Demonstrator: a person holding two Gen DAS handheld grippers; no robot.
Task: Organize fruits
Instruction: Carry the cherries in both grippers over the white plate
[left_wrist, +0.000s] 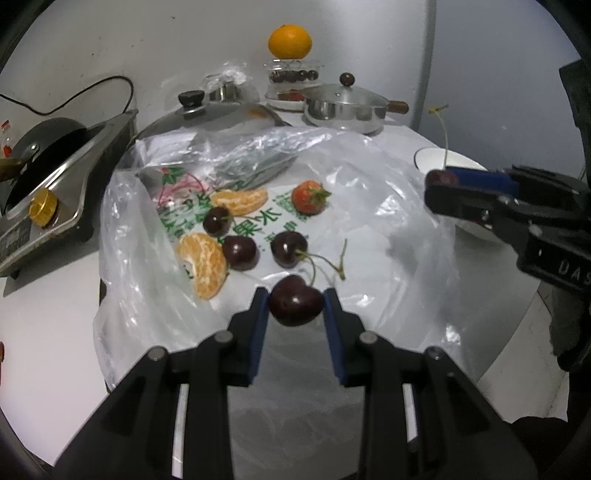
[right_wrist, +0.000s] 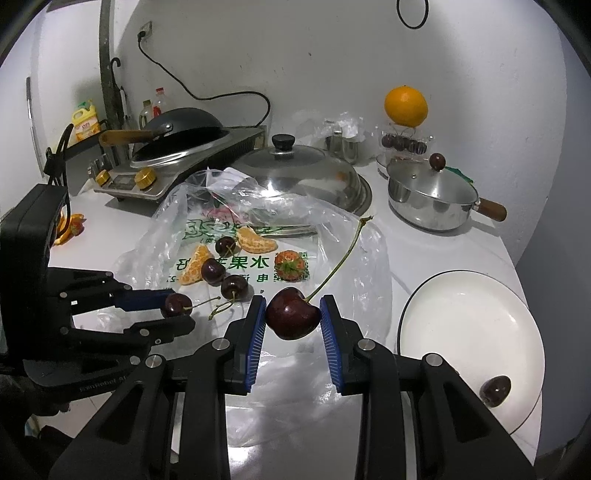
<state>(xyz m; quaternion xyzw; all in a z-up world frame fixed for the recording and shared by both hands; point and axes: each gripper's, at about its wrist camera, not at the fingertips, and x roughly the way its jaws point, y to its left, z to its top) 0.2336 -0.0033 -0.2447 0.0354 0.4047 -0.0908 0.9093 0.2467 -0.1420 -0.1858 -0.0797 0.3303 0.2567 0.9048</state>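
Already clamped: one cherry in right gripper, mid-frame beside white plate; another cherry in left gripper. One plated cherry, lower right. Left on plastic bag: three cherries, strawberry, tangerine segments.

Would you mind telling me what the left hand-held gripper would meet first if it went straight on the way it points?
Probably the loose cherry just ahead on the plastic bag. The left hand-held gripper already holds a cherry; depth is hard to judge in this fisheye view.
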